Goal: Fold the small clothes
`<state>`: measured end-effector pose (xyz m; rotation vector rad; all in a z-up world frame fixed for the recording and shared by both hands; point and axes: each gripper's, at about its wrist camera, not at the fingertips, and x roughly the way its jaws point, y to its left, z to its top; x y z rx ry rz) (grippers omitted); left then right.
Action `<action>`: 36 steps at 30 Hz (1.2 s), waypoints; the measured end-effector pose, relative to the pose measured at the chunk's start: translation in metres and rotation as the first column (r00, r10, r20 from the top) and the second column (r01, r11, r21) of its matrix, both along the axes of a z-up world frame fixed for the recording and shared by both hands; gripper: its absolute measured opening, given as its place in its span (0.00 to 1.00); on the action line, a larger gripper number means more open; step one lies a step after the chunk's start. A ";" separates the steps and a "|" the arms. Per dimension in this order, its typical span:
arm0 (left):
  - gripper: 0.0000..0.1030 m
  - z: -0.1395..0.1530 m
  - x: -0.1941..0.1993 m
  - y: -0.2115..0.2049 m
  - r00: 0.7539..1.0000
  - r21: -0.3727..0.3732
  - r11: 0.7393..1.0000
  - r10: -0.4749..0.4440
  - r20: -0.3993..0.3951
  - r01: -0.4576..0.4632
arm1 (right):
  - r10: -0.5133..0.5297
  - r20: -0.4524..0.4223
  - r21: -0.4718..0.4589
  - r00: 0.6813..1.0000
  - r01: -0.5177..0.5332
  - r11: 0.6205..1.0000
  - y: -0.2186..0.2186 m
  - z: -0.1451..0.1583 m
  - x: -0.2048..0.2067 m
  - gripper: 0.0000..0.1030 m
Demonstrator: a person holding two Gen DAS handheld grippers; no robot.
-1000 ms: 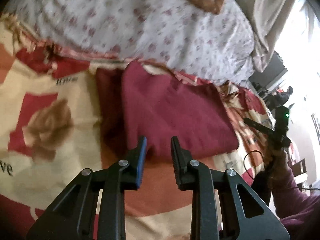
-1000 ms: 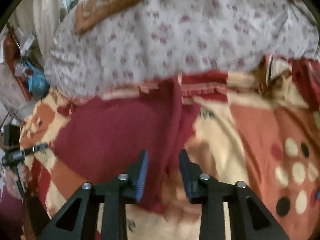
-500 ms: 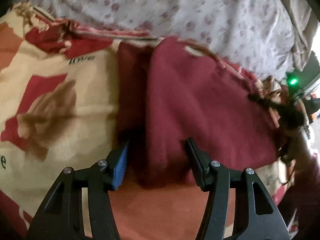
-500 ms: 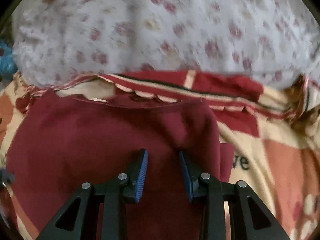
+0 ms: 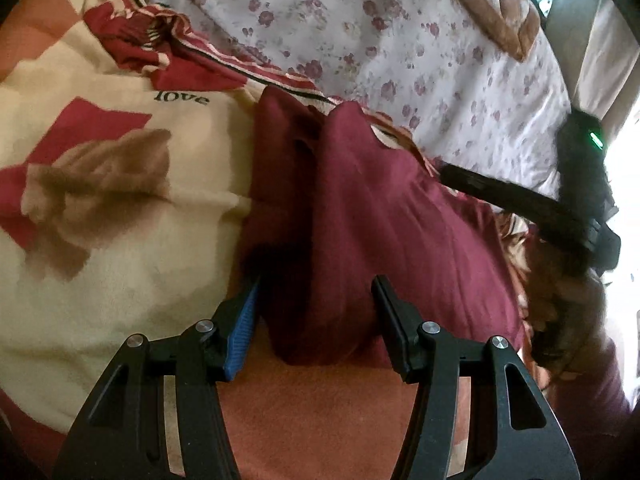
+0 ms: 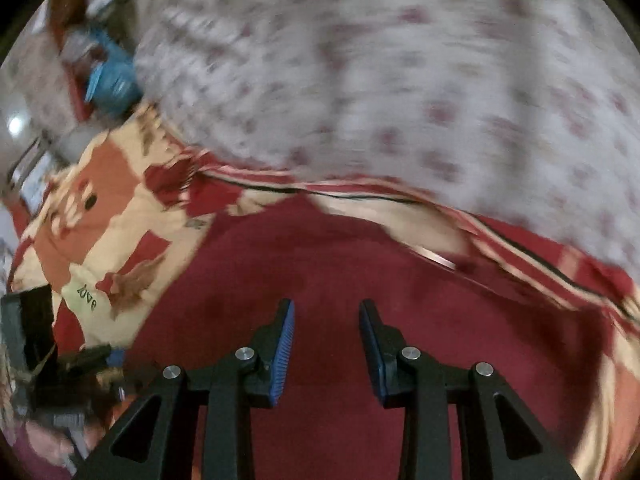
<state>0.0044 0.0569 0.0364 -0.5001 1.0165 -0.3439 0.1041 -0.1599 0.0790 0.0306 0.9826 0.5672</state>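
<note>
A dark red garment (image 5: 380,232) lies folded on a cream, red and orange patterned blanket (image 5: 100,200). My left gripper (image 5: 316,292) is open, its jaws on either side of the garment's near left corner, where a folded layer overlaps. My right gripper (image 6: 326,316) is open and empty just above the middle of the garment (image 6: 400,300). The right gripper also shows in the left wrist view (image 5: 520,196) at the garment's far right edge. The right wrist view is blurred by motion.
A white floral sheet (image 5: 400,40) lies bunched behind the garment, with a brown-trimmed cover (image 5: 508,12) on it. The blanket carries the word "love" (image 5: 182,98). The left gripper shows at the lower left of the right wrist view (image 6: 44,340). Blue clutter (image 6: 112,76) sits beyond the bed.
My left gripper has opened wide and moved in to straddle the garment's near corner. My right gripper has moved over the garment and opened a little wider.
</note>
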 end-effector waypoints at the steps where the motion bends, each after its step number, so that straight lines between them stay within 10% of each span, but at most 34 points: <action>1: 0.53 0.000 0.000 0.001 1.000 -0.006 1.000 -0.005 0.005 0.005 | 0.012 -0.010 0.000 1.000 -0.012 1.000 0.016 -0.005 0.006 0.30; 10: 0.55 -0.003 0.005 0.007 0.999 -0.060 0.998 -0.028 -0.016 0.027 | 0.043 -0.112 -0.037 0.993 -0.047 0.998 0.102 -0.032 0.050 0.30; 14: 0.55 -0.004 0.007 0.008 0.999 -0.070 0.997 -0.022 -0.027 0.020 | 0.067 -0.120 0.016 0.990 -0.066 0.998 0.105 -0.019 0.043 0.65; 24: 0.55 -0.001 0.004 0.006 1.000 -0.040 0.999 -0.025 -0.017 0.024 | 0.055 -0.088 -0.214 0.995 -0.072 0.974 0.157 -0.044 0.042 0.74; 32: 0.65 0.002 0.008 -0.005 0.999 0.035 0.999 -0.030 0.019 0.030 | 0.069 -0.053 -0.119 0.996 -0.075 0.990 0.120 -0.027 0.028 0.28; 36: 0.70 0.006 0.010 -0.014 0.998 0.049 0.999 -0.021 0.055 0.018 | 0.068 -0.039 -0.026 0.997 -0.069 0.997 0.090 -0.007 0.019 0.23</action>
